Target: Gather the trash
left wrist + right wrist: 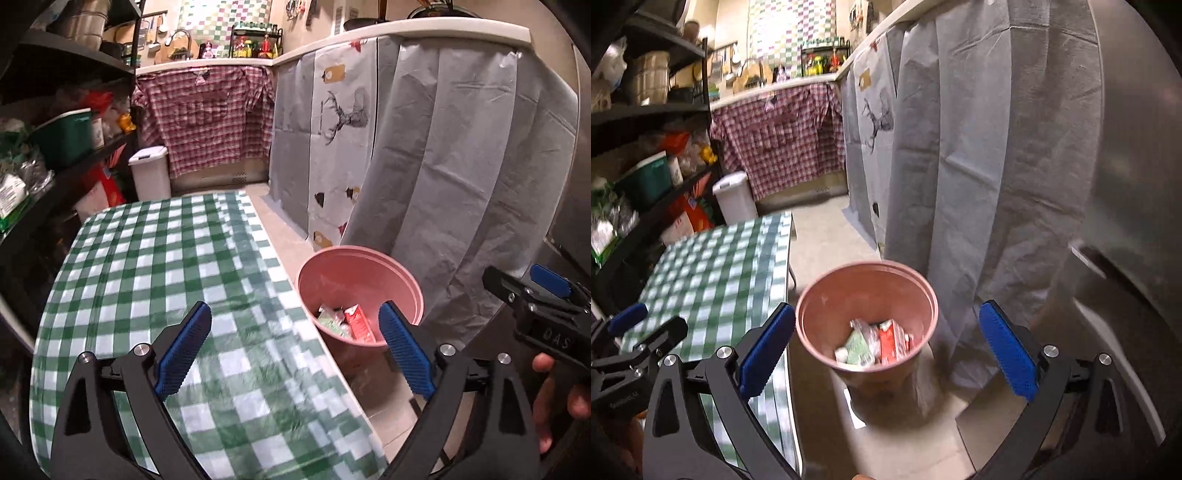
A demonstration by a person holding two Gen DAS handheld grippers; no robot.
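A pink bin (325,273) stands on the floor beside the table with the green checked cloth (147,266). Inside lie a red carton (359,322) and a green packet (330,320). My left gripper (295,341) is open and empty, over the table's right edge beside the bin. The right wrist view looks down into the bin (827,306), with the red carton (892,341) and green packet (858,347) at its bottom. My right gripper (888,349) is open and empty above the bin; it also shows at the right of the left wrist view (532,295).
A grey sheet (461,166) hangs from the counter behind the bin. A white lidded bin (149,171) stands past the table. Dark shelves (55,147) with boxes line the left. A red checked cloth (207,122) hangs at the back. A steel appliance (1137,184) is at the right.
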